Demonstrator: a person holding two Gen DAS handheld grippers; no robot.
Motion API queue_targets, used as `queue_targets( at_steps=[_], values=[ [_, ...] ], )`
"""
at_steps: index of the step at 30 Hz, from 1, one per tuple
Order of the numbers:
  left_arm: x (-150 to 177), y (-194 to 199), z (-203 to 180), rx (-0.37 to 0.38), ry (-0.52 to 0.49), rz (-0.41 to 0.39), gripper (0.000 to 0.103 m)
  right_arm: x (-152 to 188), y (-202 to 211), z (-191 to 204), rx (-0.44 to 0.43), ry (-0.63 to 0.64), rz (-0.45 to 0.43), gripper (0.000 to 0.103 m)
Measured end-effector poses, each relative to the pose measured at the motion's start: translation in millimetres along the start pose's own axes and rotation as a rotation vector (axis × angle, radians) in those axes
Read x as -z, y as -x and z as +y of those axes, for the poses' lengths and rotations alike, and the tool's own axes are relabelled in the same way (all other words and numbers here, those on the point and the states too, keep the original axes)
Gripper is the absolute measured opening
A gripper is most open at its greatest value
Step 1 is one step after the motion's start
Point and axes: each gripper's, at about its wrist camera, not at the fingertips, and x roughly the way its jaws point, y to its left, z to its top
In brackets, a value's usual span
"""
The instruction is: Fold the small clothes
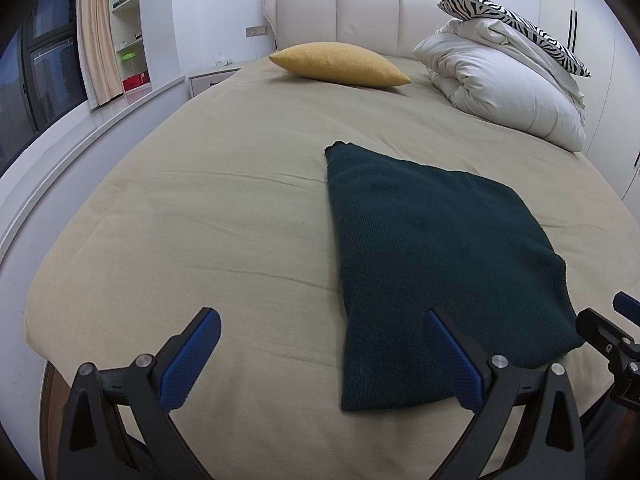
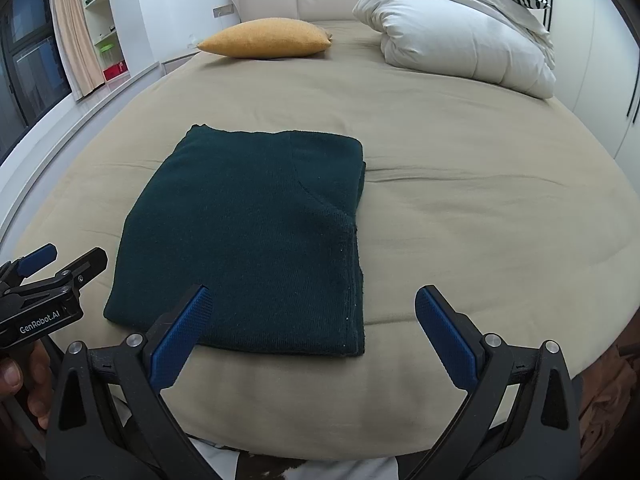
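Bed: folded sweater lengthwise headboardward.

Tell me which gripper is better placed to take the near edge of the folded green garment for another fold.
Probably the right gripper: its open fingers straddle the dark green garment's near right corner. The left gripper, also open, sits off its left edge, over bare bedsheet.

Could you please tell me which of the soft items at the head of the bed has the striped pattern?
The black-and-white zebra-striped pillow, perched atop the folded white duvet; the mustard-yellow cushion and duvet are plain.
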Motion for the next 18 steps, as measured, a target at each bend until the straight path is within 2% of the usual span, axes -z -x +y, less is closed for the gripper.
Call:
queue_targets(
  at_steps=[18],
  values=[
    [-0.6,-0.6,0.9,0.000,-0.003,0.001,0.103,1.8,-0.2,-1.2,-0.004,-0.004,0.003,0.103]
  ],
)
